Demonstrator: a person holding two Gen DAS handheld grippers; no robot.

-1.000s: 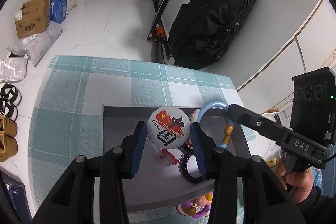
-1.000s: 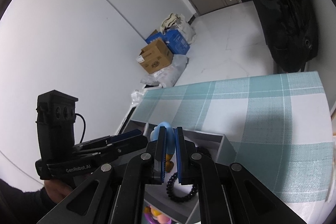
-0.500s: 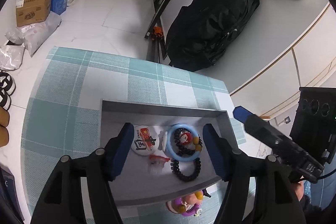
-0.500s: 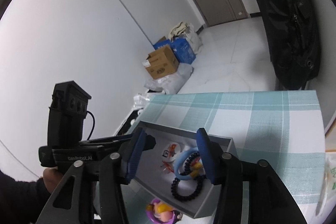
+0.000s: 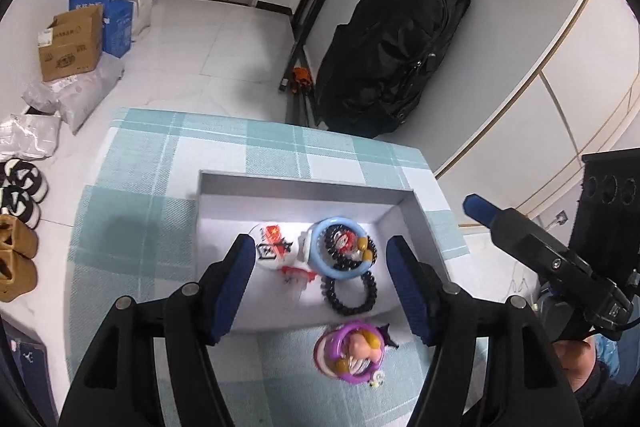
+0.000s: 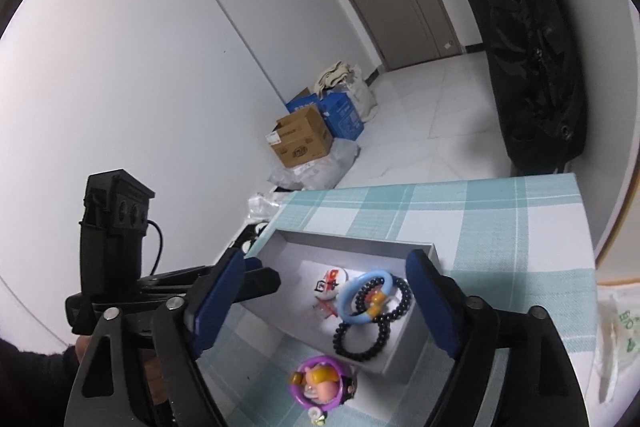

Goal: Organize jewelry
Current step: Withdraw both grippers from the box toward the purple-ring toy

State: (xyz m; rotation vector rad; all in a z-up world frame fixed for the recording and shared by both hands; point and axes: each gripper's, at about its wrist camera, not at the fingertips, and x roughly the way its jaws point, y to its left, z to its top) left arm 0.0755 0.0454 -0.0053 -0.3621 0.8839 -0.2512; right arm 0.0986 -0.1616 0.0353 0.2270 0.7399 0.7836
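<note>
A grey tray [image 5: 304, 183] sits on the teal checked tablecloth [image 5: 132, 227]. In it lie a round white badge [image 5: 276, 247], a light blue ring [image 5: 317, 247] with yellow beads, a black bead bracelet [image 5: 347, 311] and a small red piece [image 5: 294, 273]. A purple ring toy [image 5: 352, 347] lies on the cloth just in front of the tray. My left gripper [image 5: 320, 245] hovers open above the tray, holding nothing. My right gripper [image 6: 326, 261] is over the same tray [image 6: 352, 241], its jaws opening with nothing between them; the blue ring [image 6: 345, 301] lies free below.
A black bag [image 5: 392, 51] leans on the wall beyond the table. Cardboard and blue boxes [image 5: 72, 39], plastic bags and shoes [image 5: 16, 239] lie on the floor at left. A white plastic bag [image 6: 616, 331] lies at the table's right edge.
Both grippers have opened and drawn back and up from the tray. The left let go of the badge and the right let go of the blue ring; both now lie in the tray.
</note>
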